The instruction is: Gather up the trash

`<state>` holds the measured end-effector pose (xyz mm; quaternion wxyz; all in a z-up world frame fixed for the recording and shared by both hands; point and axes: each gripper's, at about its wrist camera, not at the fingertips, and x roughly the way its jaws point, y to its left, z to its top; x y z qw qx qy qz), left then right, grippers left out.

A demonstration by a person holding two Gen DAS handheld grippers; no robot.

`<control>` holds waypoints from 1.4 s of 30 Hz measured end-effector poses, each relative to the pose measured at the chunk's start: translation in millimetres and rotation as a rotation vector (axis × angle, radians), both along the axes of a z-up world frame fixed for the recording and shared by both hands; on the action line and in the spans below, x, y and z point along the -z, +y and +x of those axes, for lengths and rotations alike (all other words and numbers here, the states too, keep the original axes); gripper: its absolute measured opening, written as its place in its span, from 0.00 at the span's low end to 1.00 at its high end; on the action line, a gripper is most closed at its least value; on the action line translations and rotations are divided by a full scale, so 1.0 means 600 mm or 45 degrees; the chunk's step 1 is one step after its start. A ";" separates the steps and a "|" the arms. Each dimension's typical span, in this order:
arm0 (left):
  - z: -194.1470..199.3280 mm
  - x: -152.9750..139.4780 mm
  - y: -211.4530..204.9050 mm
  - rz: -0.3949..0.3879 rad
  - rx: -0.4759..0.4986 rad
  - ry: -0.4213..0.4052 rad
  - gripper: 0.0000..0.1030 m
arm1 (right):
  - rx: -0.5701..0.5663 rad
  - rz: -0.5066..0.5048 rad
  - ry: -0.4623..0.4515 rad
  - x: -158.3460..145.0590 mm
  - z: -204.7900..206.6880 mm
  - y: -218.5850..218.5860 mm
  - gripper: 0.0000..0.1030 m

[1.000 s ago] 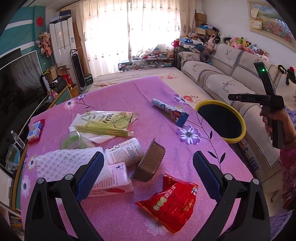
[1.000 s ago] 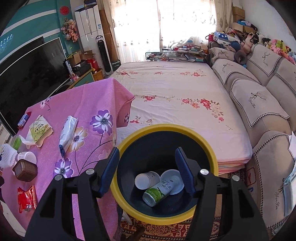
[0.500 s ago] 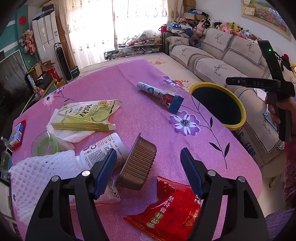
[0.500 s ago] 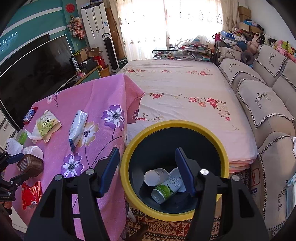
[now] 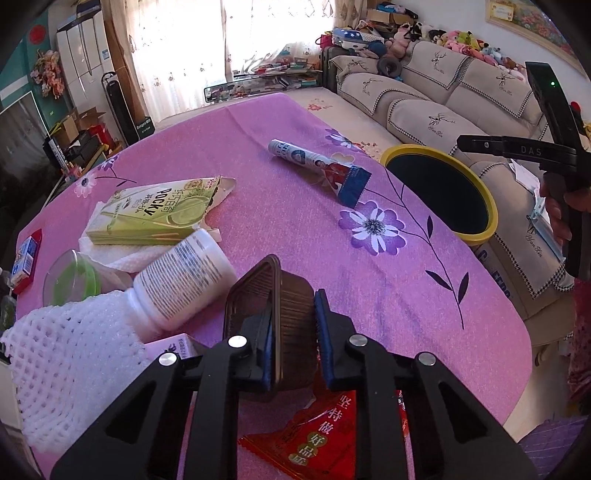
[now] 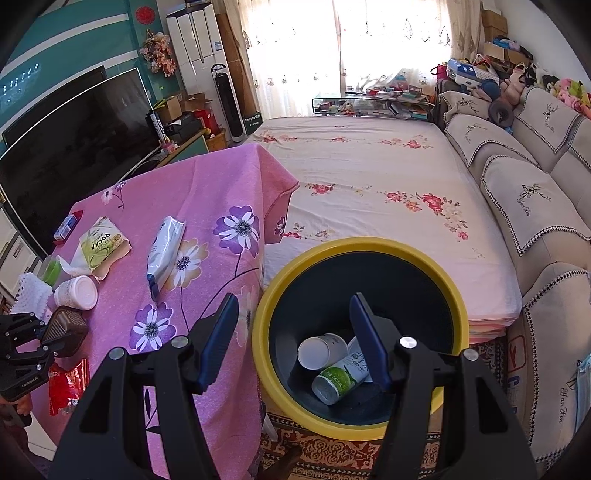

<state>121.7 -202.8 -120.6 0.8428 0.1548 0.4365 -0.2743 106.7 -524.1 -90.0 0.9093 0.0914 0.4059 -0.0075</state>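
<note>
Left tongs (image 5: 293, 332) dropped, closing on brown ribbed tray (image 5: 291, 314); right tongs (image 6: 295, 339) apart; "Pocky" box (image 5: 159, 214) behind.

- Sunlit curtained window (image 6: 347, 55) top centre.
- Beige sofa (image 6: 535, 192) right.
- Dark television (image 6: 74, 140) left, teal wall (image 6: 74, 48) behind.
- Floral bedsheet (image 6: 369, 184) centre.

Pink flowered tablecloth (image 5: 314, 236) covers table, one corner hanging over far edge. Beyond far edge: low bed with cream rose-print sheet (image 6: 369, 173). Beige sofa (image 6: 535, 192) along bed's right edge, stuffed toys (image 6: 565, 90) on backrest at far end. Black television (image 6: 74, 140) against teal wall, off table's left edge. White refrigerator (image 6: 192, 40) and slim tower fan (image 6: 229, 103) in far left corner, beside sunlit lace curtains (image 6: 351, 40). Cardboard boxes (image 6: 495, 22) in far right corner.
</note>
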 end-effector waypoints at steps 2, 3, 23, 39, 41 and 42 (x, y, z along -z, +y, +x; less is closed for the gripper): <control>-0.003 -0.001 -0.002 -0.011 0.015 0.008 0.16 | -0.002 0.002 -0.002 -0.001 -0.001 0.000 0.58; -0.006 -0.003 -0.003 -0.016 0.022 0.005 0.16 | -0.003 0.003 -0.004 -0.002 -0.002 0.001 0.58; -0.038 -0.086 -0.090 -0.139 0.136 -0.093 0.16 | 0.055 -0.025 -0.041 -0.019 -0.063 -0.023 0.58; 0.030 -0.058 -0.379 -0.184 0.239 0.009 0.16 | 0.267 -0.109 -0.066 -0.026 -0.165 -0.149 0.58; 0.042 -0.043 -0.410 -0.179 0.244 0.030 0.17 | 0.275 -0.106 -0.062 -0.022 -0.169 -0.158 0.58; 0.048 -0.037 -0.425 -0.178 0.241 0.039 0.17 | 0.279 -0.105 -0.061 -0.021 -0.171 -0.162 0.58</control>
